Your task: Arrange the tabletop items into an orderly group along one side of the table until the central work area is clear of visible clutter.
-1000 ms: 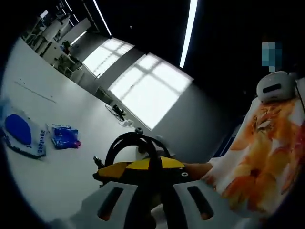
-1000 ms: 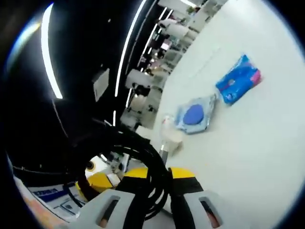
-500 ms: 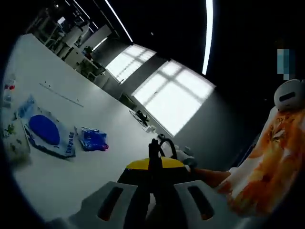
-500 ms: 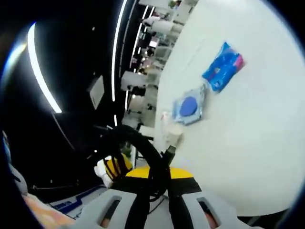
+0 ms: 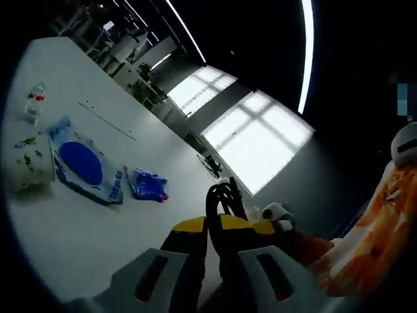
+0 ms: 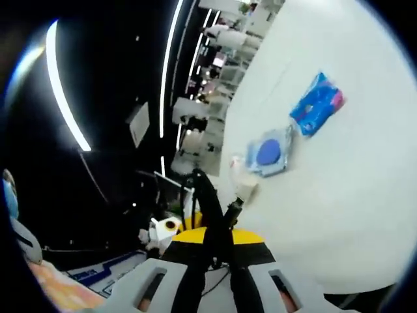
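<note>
right gripper (image 6: 210, 287) clamps a black cable (image 6: 210, 215) beside the white table (image 6: 339, 215).

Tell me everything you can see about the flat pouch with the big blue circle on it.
The pouch lies flat on the white table. It looks like thin, glossy pale-blue plastic with a large dark blue disc in its middle and blue lettering along one edge. In the left gripper view a paper cup with green print sits right against one end, and a smaller blue packet lies close beside the other, seemingly apart.
</note>
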Tool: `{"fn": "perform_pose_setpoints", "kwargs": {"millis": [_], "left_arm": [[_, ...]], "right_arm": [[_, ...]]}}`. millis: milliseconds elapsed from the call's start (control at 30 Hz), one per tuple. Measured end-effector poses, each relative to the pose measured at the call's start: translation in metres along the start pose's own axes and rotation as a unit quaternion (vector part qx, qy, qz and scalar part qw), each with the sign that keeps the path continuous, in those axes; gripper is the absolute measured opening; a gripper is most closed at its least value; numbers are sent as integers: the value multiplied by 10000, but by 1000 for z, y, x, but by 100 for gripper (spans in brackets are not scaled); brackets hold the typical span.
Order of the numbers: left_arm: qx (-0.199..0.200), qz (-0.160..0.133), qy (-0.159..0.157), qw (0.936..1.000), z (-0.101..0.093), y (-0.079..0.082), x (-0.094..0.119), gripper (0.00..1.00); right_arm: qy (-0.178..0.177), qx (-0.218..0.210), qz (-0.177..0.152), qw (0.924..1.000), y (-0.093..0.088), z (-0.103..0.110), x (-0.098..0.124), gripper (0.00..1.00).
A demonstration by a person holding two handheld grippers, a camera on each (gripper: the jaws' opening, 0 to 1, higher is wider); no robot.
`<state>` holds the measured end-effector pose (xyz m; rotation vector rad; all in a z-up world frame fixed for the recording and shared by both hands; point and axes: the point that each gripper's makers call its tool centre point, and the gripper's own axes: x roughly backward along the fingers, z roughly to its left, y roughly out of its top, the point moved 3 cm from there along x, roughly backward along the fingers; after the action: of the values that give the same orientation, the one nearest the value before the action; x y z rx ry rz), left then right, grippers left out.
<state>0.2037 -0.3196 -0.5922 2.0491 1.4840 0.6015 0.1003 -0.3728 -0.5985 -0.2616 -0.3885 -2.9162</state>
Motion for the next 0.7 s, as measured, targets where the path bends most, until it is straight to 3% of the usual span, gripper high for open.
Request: {"fn": "perform_pose_setpoints", "kwargs": {"millis": [167, 200, 367, 500, 700], "left_arm": [[36, -27, 111, 9999, 5, 2, -2, 2], [-184, -163, 319, 9992, 12, 7, 0, 2], [-581, 160, 538, 9967, 11, -2, 2, 4], [-755, 62, 719, 9945, 14, -1, 10, 15], [-725, -390, 882, 9927, 10, 10, 31, 33]], "right_arm": [[-26, -166, -47, 9998, 0, -3, -1, 7], [-81, -161, -72, 9998, 1, -4, -1, 7], [-291, -4, -9, 9996, 2, -10, -1, 7], [-345, -40, -6, 9994, 2, -16, 0, 7], [-538, -44, -116, 9985, 14, -31, 4, 7]]}}
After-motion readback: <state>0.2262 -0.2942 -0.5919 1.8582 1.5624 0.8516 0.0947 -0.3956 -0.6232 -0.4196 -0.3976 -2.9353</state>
